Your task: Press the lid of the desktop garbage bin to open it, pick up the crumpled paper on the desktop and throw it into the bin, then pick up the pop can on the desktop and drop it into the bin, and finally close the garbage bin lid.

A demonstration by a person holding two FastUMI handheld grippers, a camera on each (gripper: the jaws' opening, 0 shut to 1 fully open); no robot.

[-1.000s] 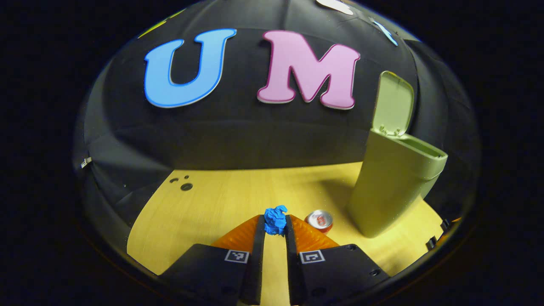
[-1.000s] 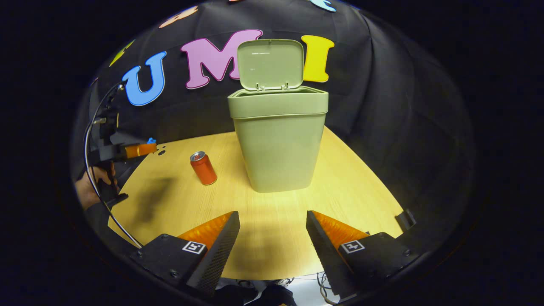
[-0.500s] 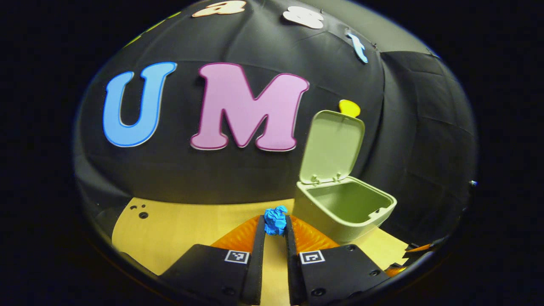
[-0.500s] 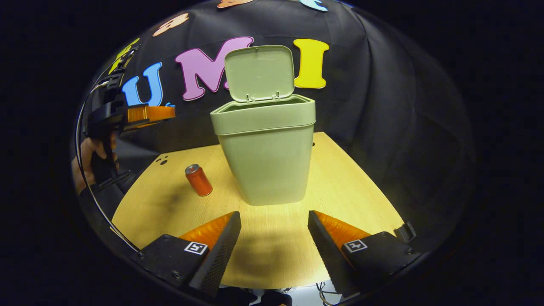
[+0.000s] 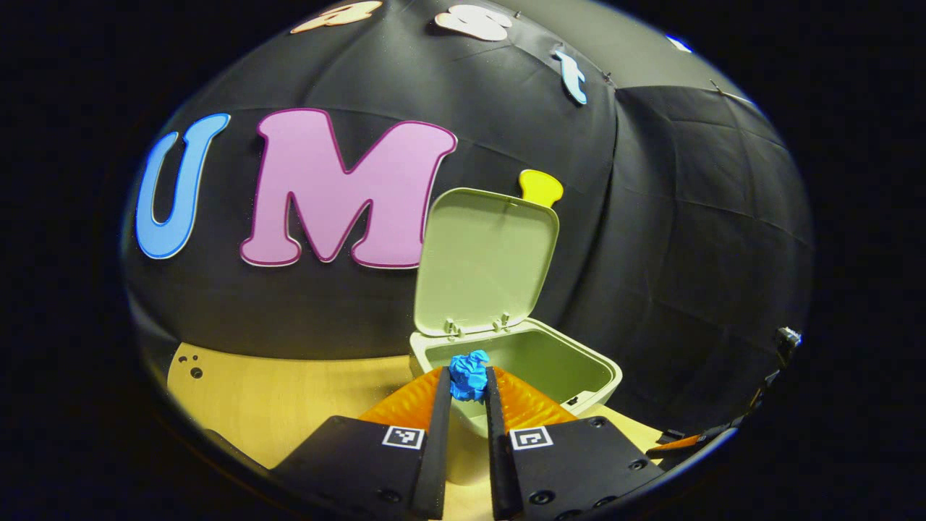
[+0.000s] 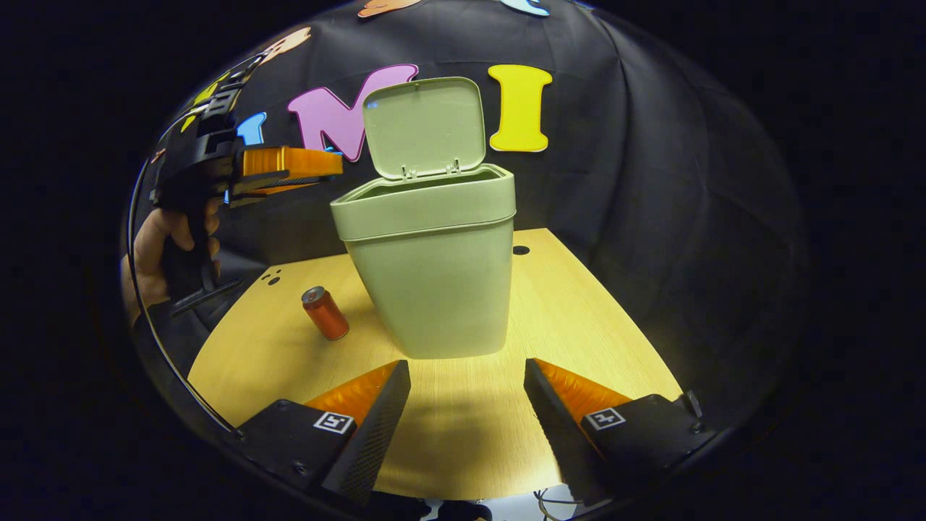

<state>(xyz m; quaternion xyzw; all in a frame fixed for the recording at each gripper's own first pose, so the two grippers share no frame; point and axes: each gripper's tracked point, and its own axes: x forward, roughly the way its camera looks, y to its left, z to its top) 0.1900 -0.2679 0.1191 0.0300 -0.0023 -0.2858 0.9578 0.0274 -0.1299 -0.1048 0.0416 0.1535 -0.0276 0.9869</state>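
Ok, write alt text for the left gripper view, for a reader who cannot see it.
The left gripper pinches a crumpled blue paper ball at the rim of an open green bin. The bin's lid stands upright behind it, and the bin sits on a light wooden table.

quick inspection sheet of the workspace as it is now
surface: wooden table, small holes near its far edge
job's things: green bin, lid up; blue crumpled paper held at the bin's rim; red can upright on the table left of the bin
clutter: nothing seen
grippers: left gripper shut on the paper; right gripper open, low in front of the bin
cables: cable under the hand holding the left gripper
surroundings: black cloth wall
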